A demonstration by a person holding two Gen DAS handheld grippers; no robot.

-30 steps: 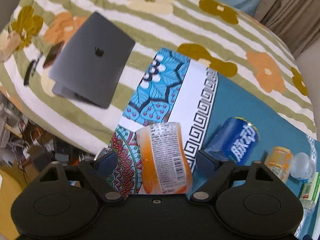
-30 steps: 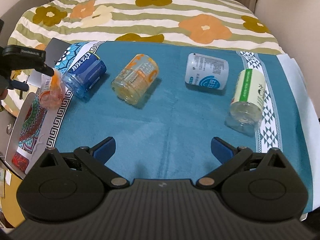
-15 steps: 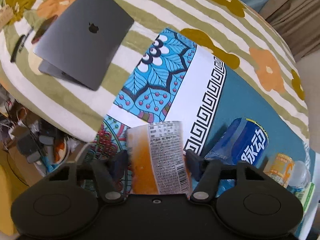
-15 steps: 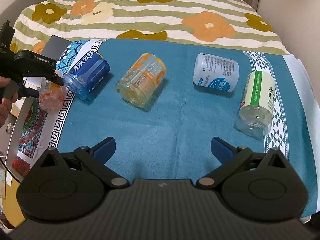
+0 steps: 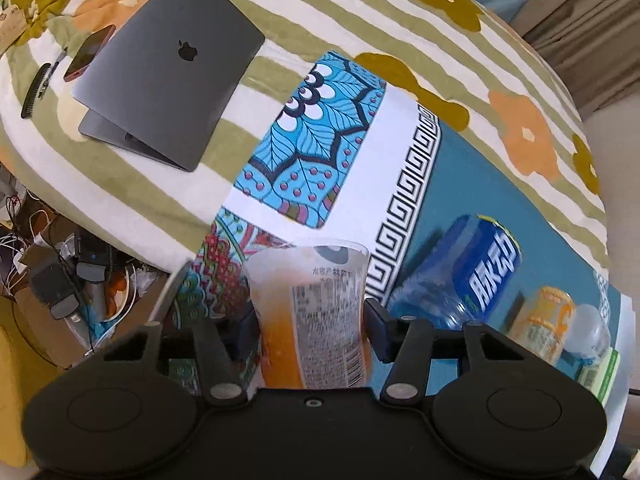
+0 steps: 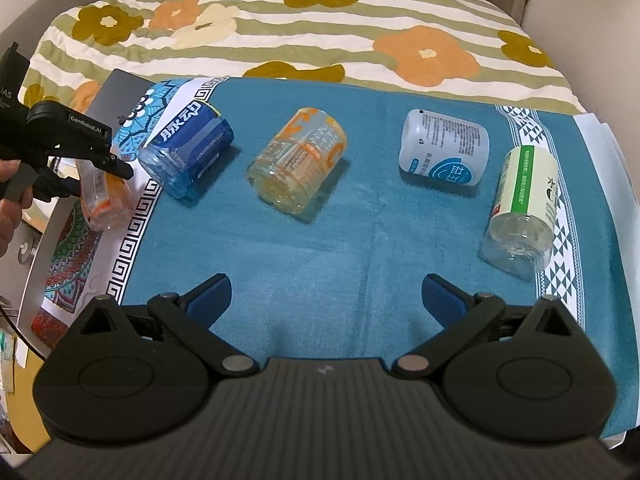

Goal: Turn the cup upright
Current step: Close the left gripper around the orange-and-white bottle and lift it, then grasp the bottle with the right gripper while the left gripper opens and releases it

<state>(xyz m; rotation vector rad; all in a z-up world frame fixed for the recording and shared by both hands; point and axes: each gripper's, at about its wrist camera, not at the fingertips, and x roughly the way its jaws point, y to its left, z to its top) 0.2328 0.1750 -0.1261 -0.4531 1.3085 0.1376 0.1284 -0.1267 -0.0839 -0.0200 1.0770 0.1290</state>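
My left gripper (image 5: 310,332) is shut on an orange-labelled clear cup (image 5: 312,312), its open rim pointing away from me and tilted, above the patterned left edge of the cloth. The right wrist view shows the same left gripper (image 6: 100,168) holding that cup (image 6: 102,200) tilted at the cloth's left border. My right gripper (image 6: 326,294) is open and empty over the near middle of the teal cloth (image 6: 320,248).
Several cups lie on their sides on the cloth: a blue one (image 6: 188,156), an orange-printed one (image 6: 298,164), a white one (image 6: 444,152), a green-labelled one (image 6: 524,208). A laptop (image 5: 168,64), phone (image 5: 90,52) and comb (image 5: 36,90) lie on the floral blanket.
My left gripper closed on the orange cup and lifted and tilted it, rim now pointing away. The right gripper stayed open and drifted slightly.
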